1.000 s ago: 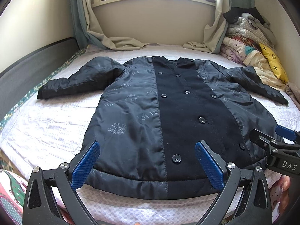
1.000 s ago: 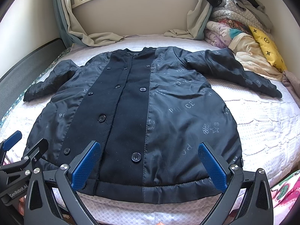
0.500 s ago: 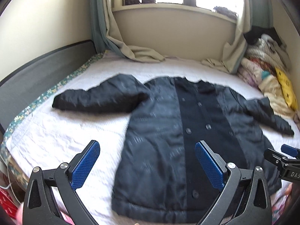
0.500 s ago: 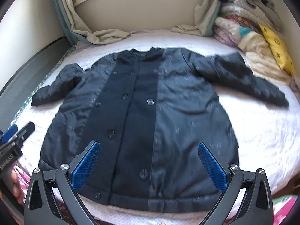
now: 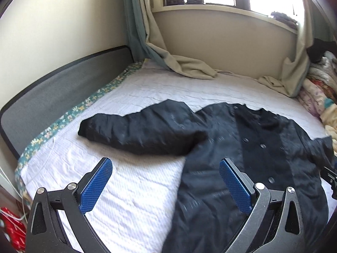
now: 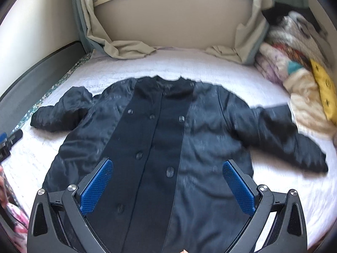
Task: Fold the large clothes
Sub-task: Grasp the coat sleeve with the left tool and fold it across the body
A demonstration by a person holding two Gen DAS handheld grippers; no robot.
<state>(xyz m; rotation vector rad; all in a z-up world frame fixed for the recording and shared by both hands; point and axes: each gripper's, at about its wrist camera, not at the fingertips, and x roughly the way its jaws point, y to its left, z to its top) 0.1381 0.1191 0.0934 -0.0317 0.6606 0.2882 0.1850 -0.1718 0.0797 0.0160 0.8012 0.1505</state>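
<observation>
Coat (image 6: pixel 168 147) blurred — printed markings unreadable; its hem hidden behind the right hand-held gripper (image 6: pixel 167 187).

Coat (image 6: pixel 147 147): dark navy shiny side panels with faint pale print, matte black centre panel, dark buttons. Bed cover (image 5: pixel 137 189): white, textured quilt pattern. Sheet edge (image 5: pixel 69 116): green with small yellow-white flowers. Bed rail (image 5: pixel 52 92): grey with black trim. Curtains (image 5: pixel 185 65): beige, with a teal-grey one behind. Wall cream. Cushion (image 6: pixel 324 86): yellow with black motifs, on a pile of pale, lilac and multicolour bedding (image 6: pixel 294 67). Left gripper (image 5: pixel 165 186) and right gripper (image 6: pixel 167 187): black frames, blue dotted pads.
</observation>
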